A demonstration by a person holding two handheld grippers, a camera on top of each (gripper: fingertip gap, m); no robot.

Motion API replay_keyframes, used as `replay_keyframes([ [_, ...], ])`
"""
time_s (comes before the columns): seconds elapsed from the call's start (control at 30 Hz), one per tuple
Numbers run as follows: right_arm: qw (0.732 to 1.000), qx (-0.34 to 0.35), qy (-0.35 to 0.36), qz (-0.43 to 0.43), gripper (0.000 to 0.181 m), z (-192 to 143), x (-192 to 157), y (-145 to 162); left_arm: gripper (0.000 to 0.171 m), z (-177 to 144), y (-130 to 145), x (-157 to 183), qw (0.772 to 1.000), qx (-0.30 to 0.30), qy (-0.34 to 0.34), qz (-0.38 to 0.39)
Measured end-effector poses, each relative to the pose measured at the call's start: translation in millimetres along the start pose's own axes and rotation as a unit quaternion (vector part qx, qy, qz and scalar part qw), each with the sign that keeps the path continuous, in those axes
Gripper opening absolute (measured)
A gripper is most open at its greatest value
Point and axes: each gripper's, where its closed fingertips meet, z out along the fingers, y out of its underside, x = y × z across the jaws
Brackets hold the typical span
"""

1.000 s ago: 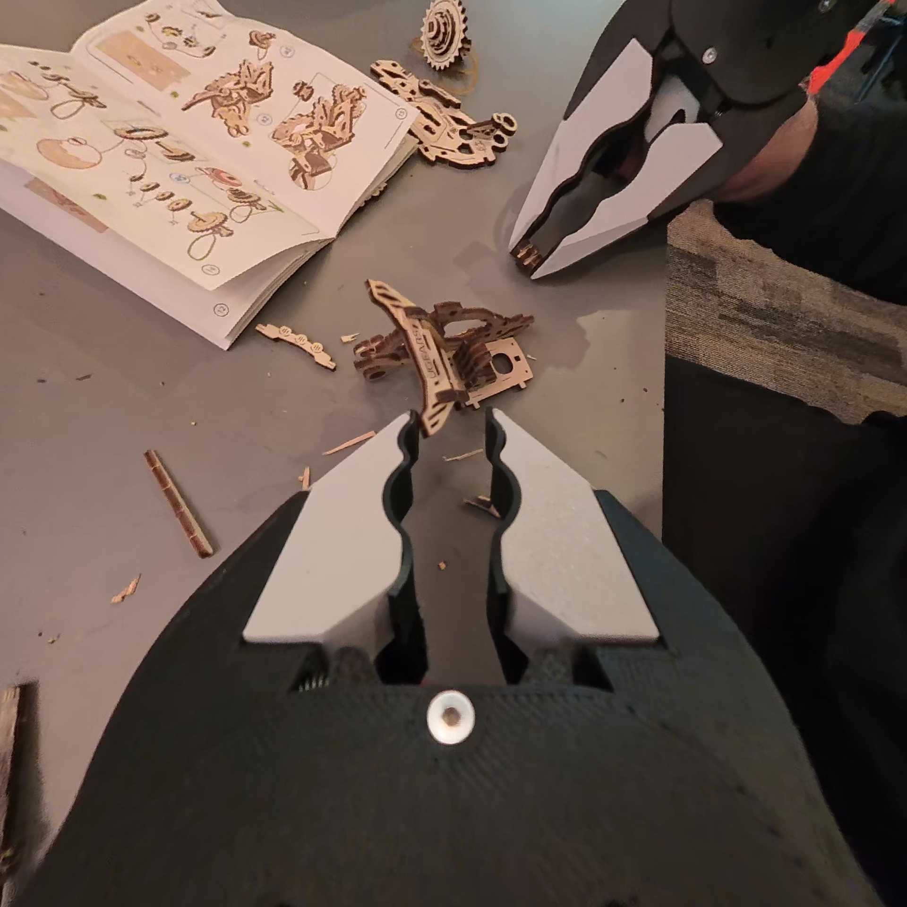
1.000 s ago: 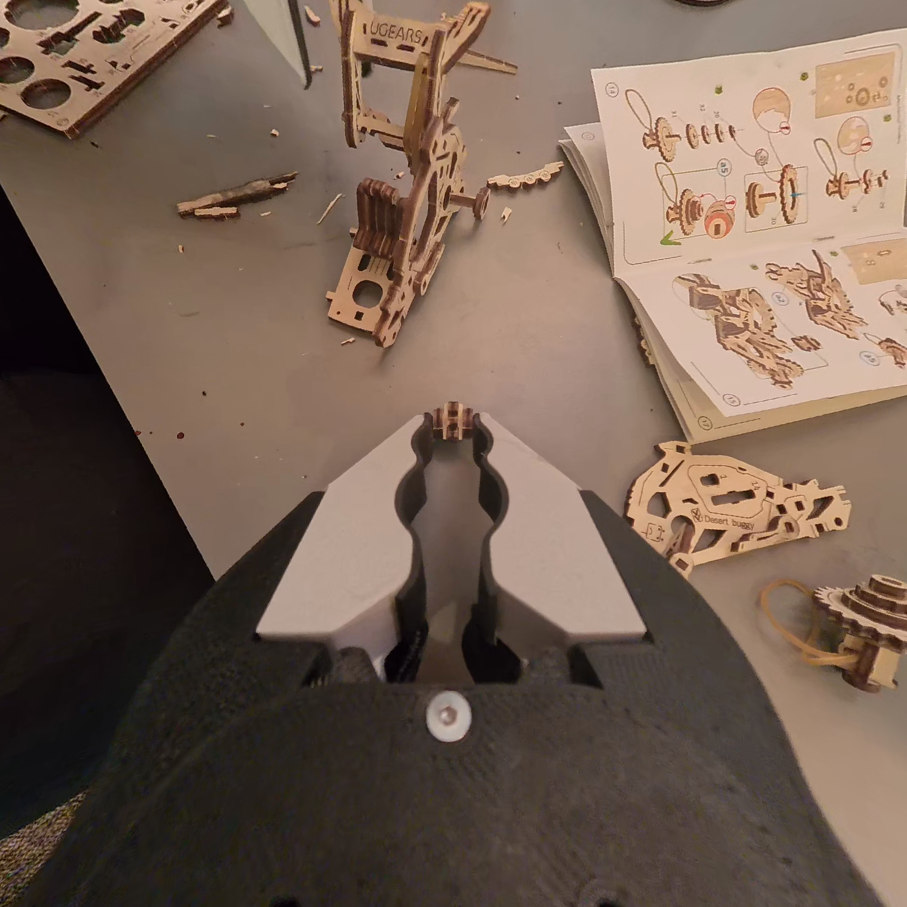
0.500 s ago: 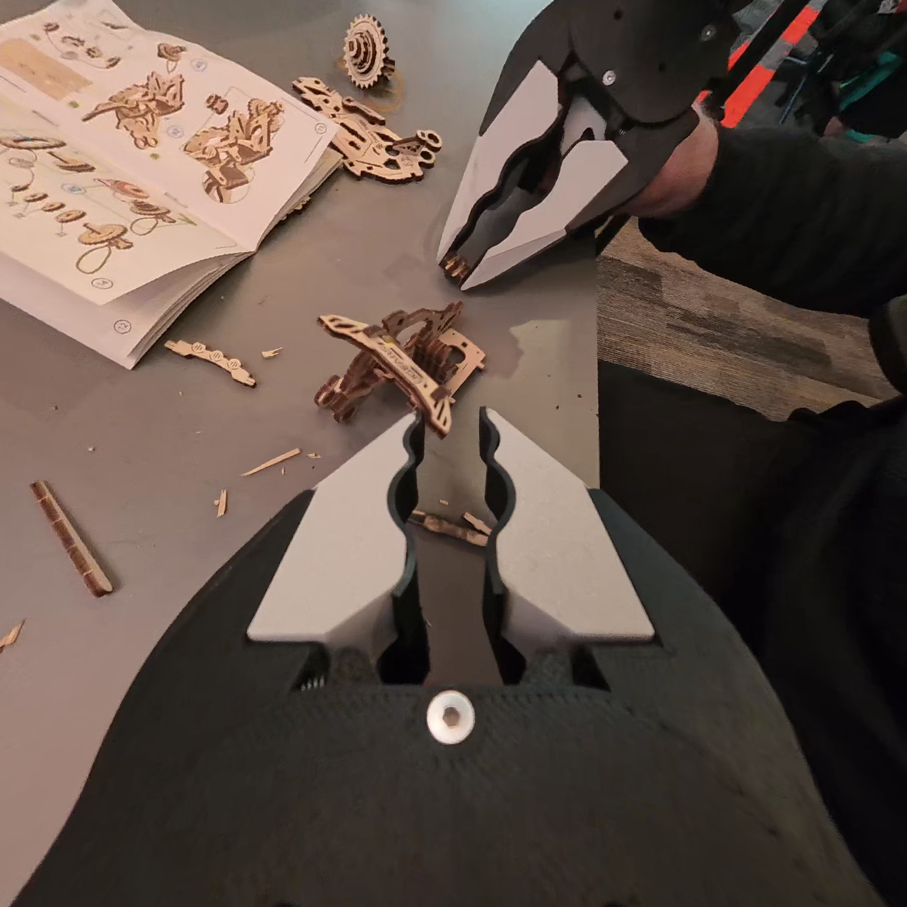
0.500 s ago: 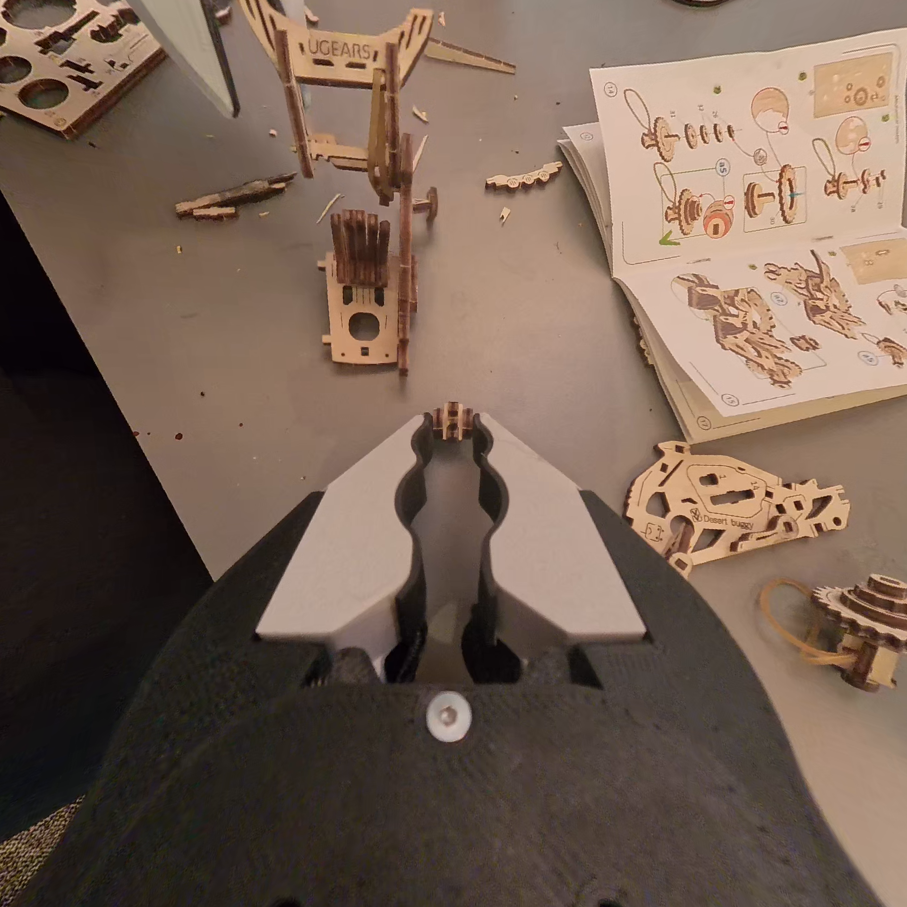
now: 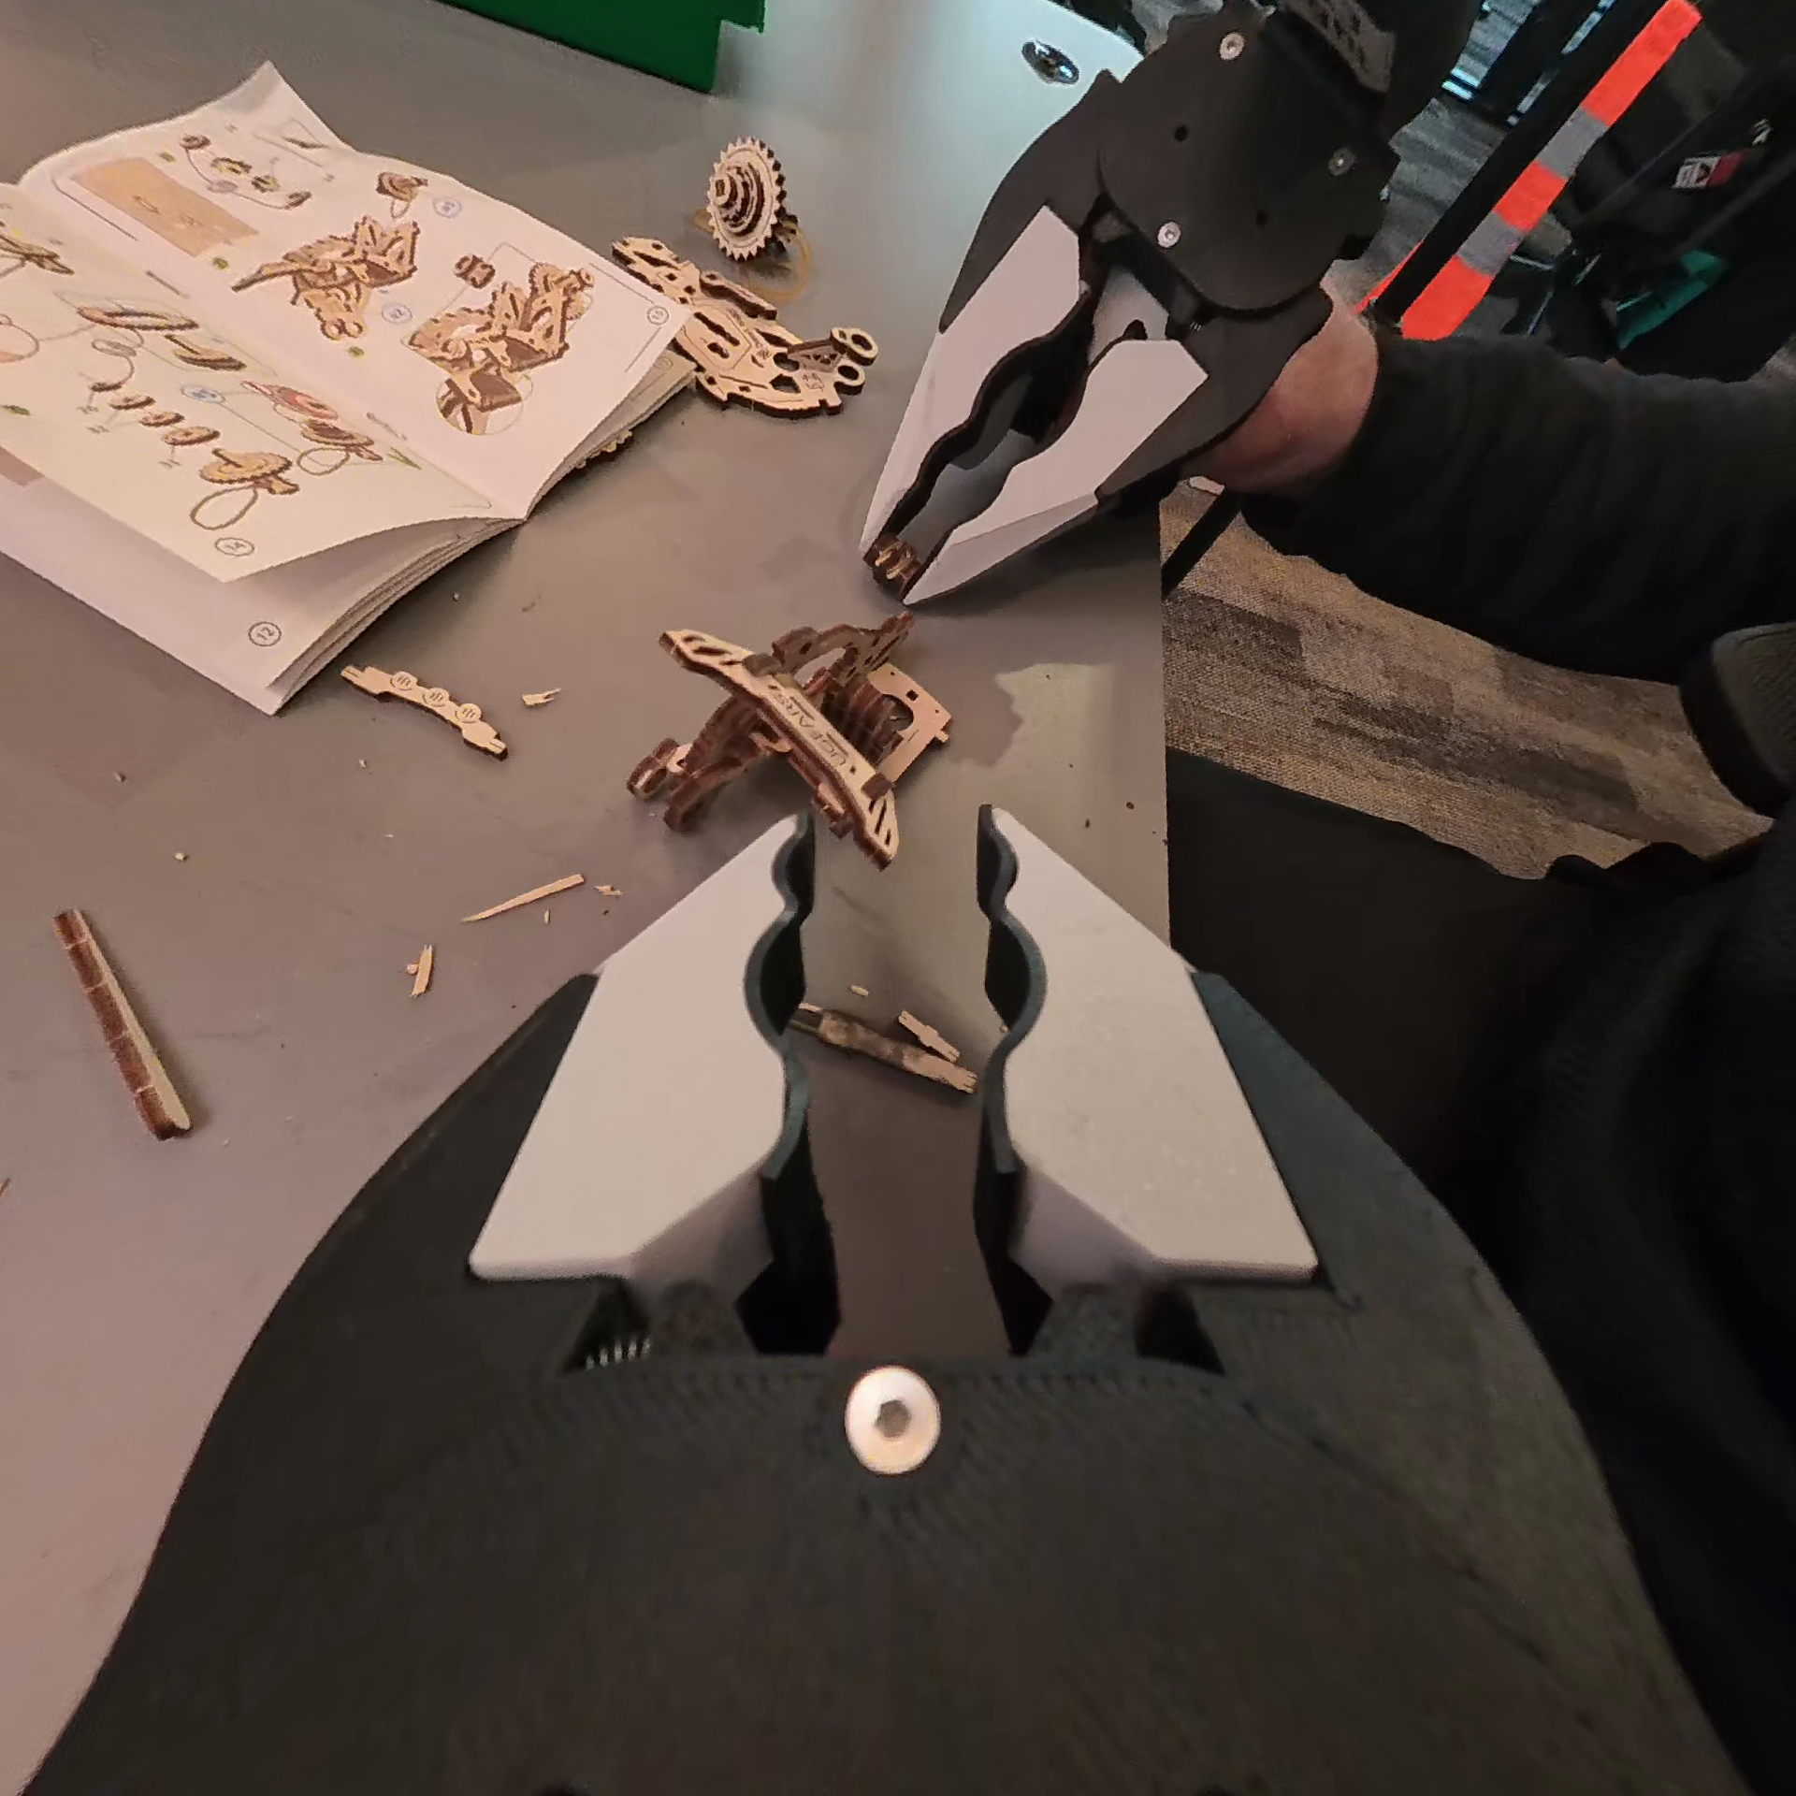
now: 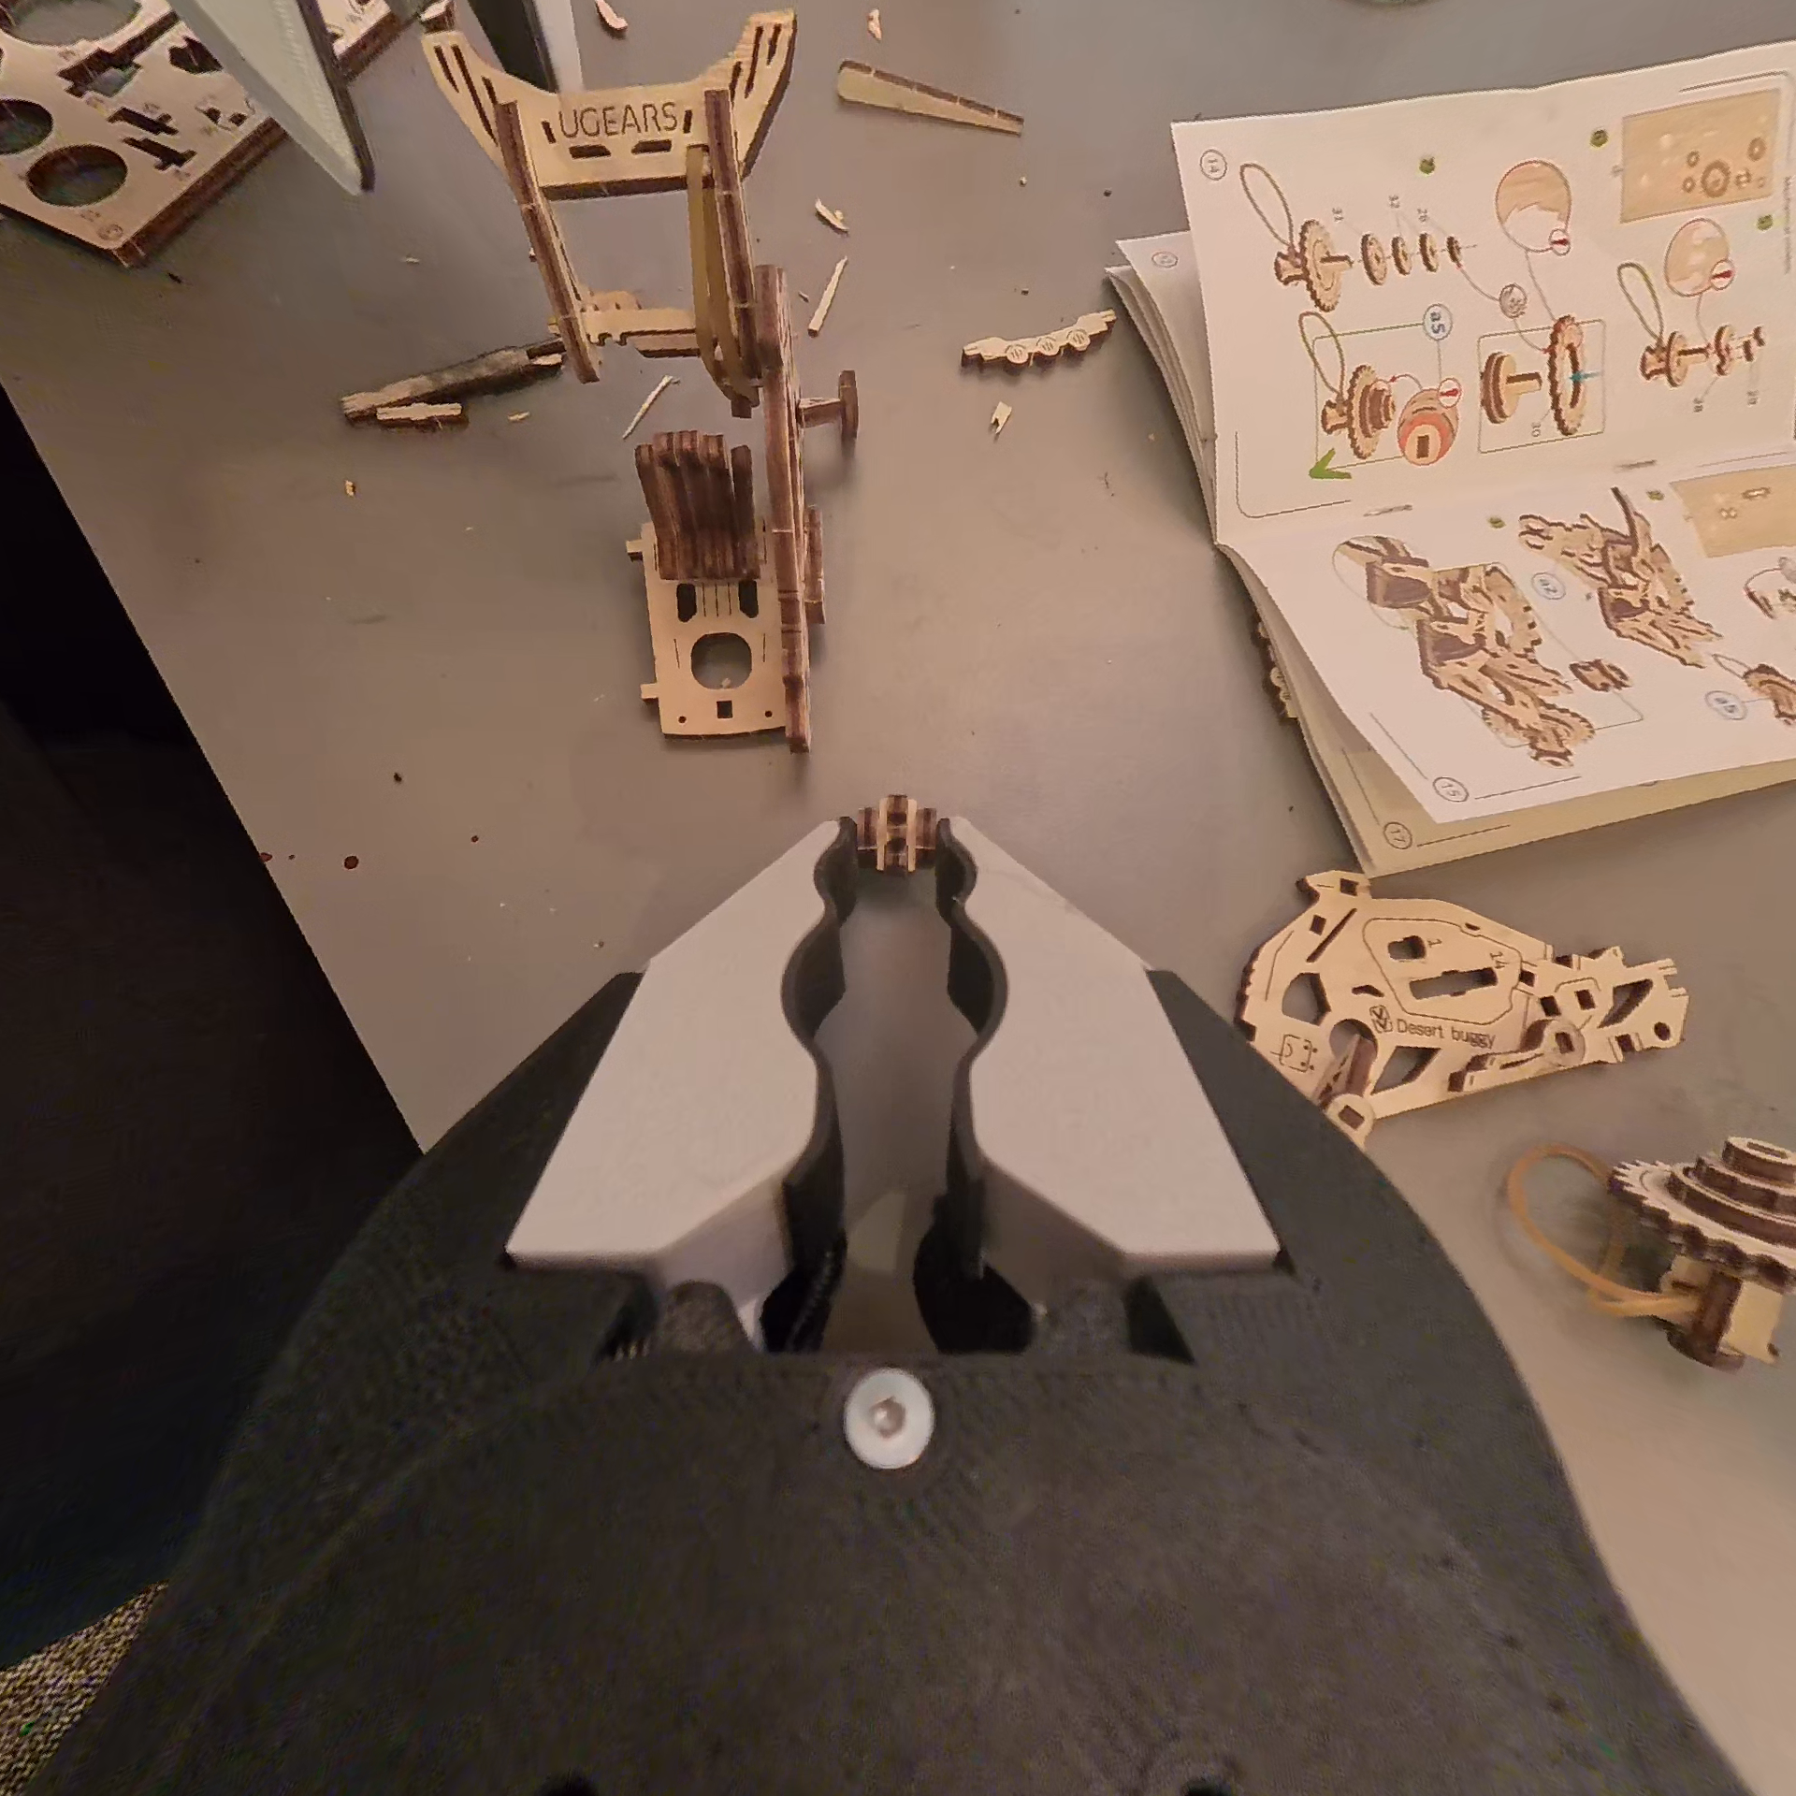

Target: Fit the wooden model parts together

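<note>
The partly built wooden model [image 5: 797, 724] lies on the grey table [image 5: 292, 923], its curved bumper end just in front of my left gripper [image 5: 891, 836]. That gripper is open and holds nothing. In the right wrist view the model [image 6: 719, 544] lies straight ahead, with a left gripper finger [image 6: 292, 107] by its bumper at the top left. My right gripper [image 6: 894, 846] is shut on a small toothed wooden part [image 6: 896, 836], held just short of the model. The left wrist view shows this gripper [image 5: 899, 573] above the model's far end.
An open instruction booklet [image 5: 292, 321] [image 6: 1506, 437] lies beside the model. A flat side panel [image 6: 1458, 1011], a gear spool with a rubber band [image 6: 1720, 1234], a punched sheet [image 6: 107, 165], a short strip [image 5: 428, 695], a stick [image 5: 121, 1020] and splinters lie around. The table edge [image 5: 1161, 680] is close. The gap from one gripper's tips to the other's is roughly 12 centimetres. The stick [image 5: 121, 1020] sits 15 centimetres or so from the ends of my left fingers. The right camera catches it too, in the right wrist view [image 6: 922, 87].
The model has gone from tilted to lying flat on the table. My left gripper has opened wider, with the bumper end loose. The right gripper has stayed shut on its small part.
</note>
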Motion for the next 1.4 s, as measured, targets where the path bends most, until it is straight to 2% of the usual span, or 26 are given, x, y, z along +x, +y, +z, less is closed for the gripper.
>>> replay_keyframes([
  [0.27, 1.0, -0.002, 0.001, 0.0, 0.012, 0, 0, 0, 0.034, -3, 4, -5, 1.0, 0.006, -0.018, 0.0],
  [0.47, 1.0, -0.003, 0.005, -0.002, 0.012, 1, 1, 1, 0.039, -12, -6, -11, 0.997, 0.061, -0.02, -0.033],
  [0.67, 1.0, -0.001, 0.007, -0.004, 0.014, 0, 1, 0, 0.039, -9, -1, -10, 0.998, 0.05, -0.023, -0.021],
  [0.73, 1.0, 0.002, 0.011, -0.006, 0.024, 0, 1, 0, 0.04, -7, 1, -10, 0.998, 0.046, -0.024, -0.017],
  [0.8, 1.0, 0.003, 0.013, -0.005, 0.026, 0, 2, -1, 0.042, -6, 2, -10, 0.999, 0.042, -0.024, -0.01],
  [0.93, 1.0, 0.002, 0.012, -0.004, 0.028, 0, 2, -1, 0.053, -6, 3, -16, 0.999, 0.023, -0.04, 0.019],
  [1.07, 1.0, -0.002, 0.009, -0.003, 0.028, 1, 1, 0, 0.079, -6, 8, -28, 0.997, -0.014, -0.054, 0.05],
  [1.13, 1.0, -0.002, 0.009, -0.002, 0.027, 1, 1, 0, 0.085, -7, 4, -33, 0.995, -0.014, -0.062, 0.072],
  [1.3, 1.0, -0.003, 0.007, 0.0, 0.027, 1, 2, 1, 0.104, 2, -2, -36, 0.993, -0.021, -0.033, 0.115],
  [1.4, 1.0, -0.003, 0.006, 0.001, 0.027, 1, 1, 1, 0.106, 14, 0, -35, 0.989, -0.038, -0.009, 0.141],
])
